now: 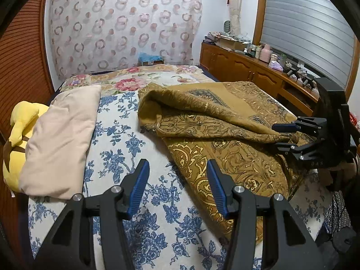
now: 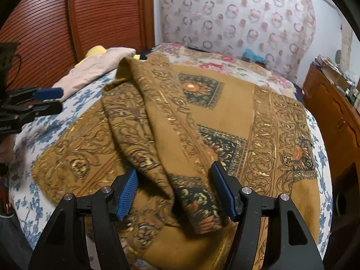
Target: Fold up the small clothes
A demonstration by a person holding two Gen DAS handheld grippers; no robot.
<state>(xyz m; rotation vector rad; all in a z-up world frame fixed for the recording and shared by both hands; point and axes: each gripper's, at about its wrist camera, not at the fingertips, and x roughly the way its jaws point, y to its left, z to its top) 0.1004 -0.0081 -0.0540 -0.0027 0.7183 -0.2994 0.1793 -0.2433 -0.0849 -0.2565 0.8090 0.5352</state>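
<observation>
**Two grippers closing in on a rumpled ochre shawl**

Both tools are hovering with jaws parted, gripping nothing. The left gripper (image 1: 177,186) is hanging over the blue-floral bedspread (image 1: 126,139), just beside the paisley shawl (image 1: 225,135), which is lying half-spread on the bed with a bunched ridge down its middle. The right gripper (image 2: 173,193) is straddling that ridge's near end. Likely best approach: pinching one layer at the hem corners, not the bunched fold, then pulling it flat before folding.
</observation>
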